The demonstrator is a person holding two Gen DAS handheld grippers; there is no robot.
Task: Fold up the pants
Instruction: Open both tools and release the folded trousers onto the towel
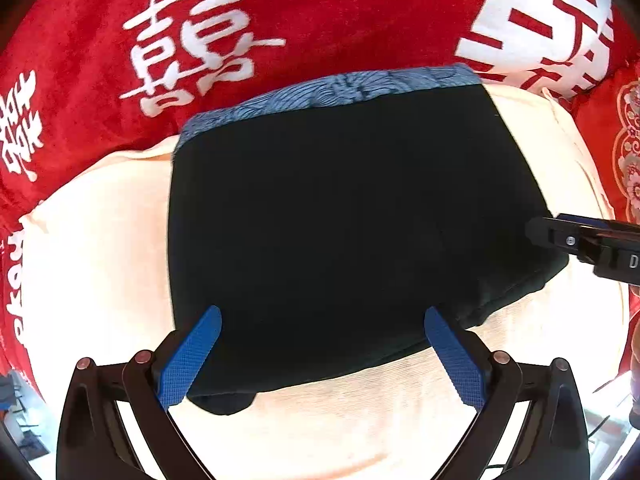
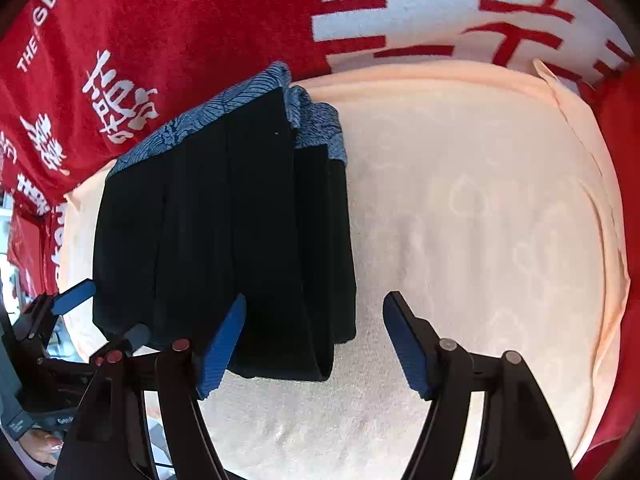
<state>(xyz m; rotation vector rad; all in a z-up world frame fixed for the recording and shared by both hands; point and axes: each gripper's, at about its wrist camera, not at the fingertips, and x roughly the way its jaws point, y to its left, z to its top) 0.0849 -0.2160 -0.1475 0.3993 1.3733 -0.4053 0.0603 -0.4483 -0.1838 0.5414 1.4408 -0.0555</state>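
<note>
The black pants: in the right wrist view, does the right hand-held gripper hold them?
No, the right hand-held gripper stands open, and the folded black pants lie free on the cream towel, with no pad pressing on them.

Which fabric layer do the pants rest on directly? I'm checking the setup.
The pale peach towel; the red blanket with white characters lies beneath it, around the black pants.

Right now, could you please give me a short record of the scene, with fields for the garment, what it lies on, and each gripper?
garment: black pants with blue patterned waistband, folded into a compact stack
surface: cream towel over red blanket with white characters
left gripper: open, above the pants' near edge, holding nothing
right gripper: open, at the stack's right edge, holding nothing
fold: looks complete
</note>
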